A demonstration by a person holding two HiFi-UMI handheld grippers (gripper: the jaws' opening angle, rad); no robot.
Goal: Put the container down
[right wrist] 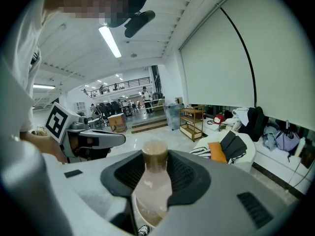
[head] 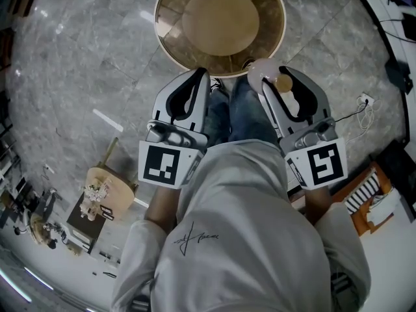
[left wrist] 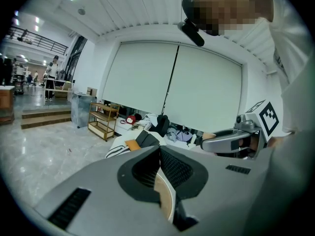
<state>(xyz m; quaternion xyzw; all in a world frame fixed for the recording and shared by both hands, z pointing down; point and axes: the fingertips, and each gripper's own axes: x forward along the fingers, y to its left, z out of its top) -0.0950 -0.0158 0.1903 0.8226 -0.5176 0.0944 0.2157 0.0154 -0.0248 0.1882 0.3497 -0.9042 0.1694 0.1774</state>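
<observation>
Here, a person in a white sweatshirt (head: 240, 233) and blue jeans (head: 244, 116) stands on a grey marble floor (head: 78, 64), looking straight down. They hold a grey gripper in each hand, side by side at waist height. The right gripper (head: 281, 83) has its jaws closed on a small container (right wrist: 152, 186). It is a pale, cloudy bottle with a tan cap (right wrist: 154, 154), and the ribbed black pads press its sides just below the cap. From above, the bottle hangs in the air just short of the near edge of a round wooden table (head: 221, 21), touching neither the table nor the floor. The left gripper (head: 205, 77) is beside it with its jaws pressed together and nothing between them. Each gripper carries a white cube with a black square marker near the hand. The gripper views show a bright open room with a large white roller blind (left wrist: 172, 82) and a low wooden shelf (left wrist: 102, 119) against the wall.
</observation>
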